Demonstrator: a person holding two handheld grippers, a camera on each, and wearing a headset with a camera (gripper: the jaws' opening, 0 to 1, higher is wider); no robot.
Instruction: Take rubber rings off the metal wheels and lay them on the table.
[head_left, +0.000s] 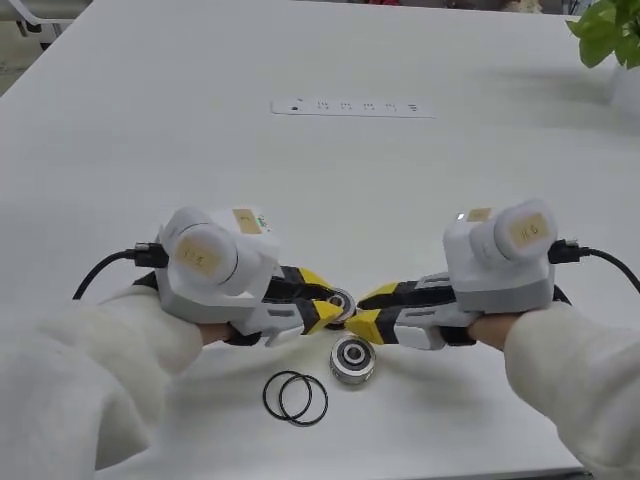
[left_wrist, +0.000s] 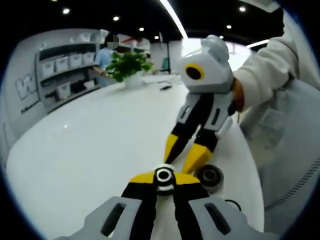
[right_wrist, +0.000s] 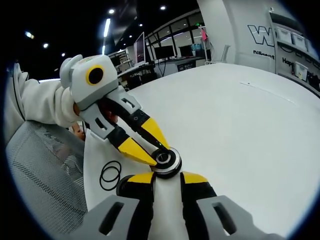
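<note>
**Head view:** camera above and behind both grippers, facing forward and down over the white table (head_left: 400, 170); set at a moderate distance, it takes in the tabletop as far as a plant (head_left: 608, 30) at the far right corner.

**Left gripper view:** camera low on the left gripper (left_wrist: 165, 179), looking along its jaws, very near the metal wheel (left_wrist: 164, 175) at their tips; it faces the right gripper (left_wrist: 180, 162) head-on, with shelving (left_wrist: 60, 70) and the plant beyond.

**Right gripper view:** camera equally low and near, facing the opposite way, so the two gripper views look at each other across the metal wheel.

**Shared ground:** all three views contain the metal wheel; the second wheel (head_left: 352, 360) falls in the head and left gripper views; the rubber rings (head_left: 295, 397) fall in the head and right gripper views.
</note>
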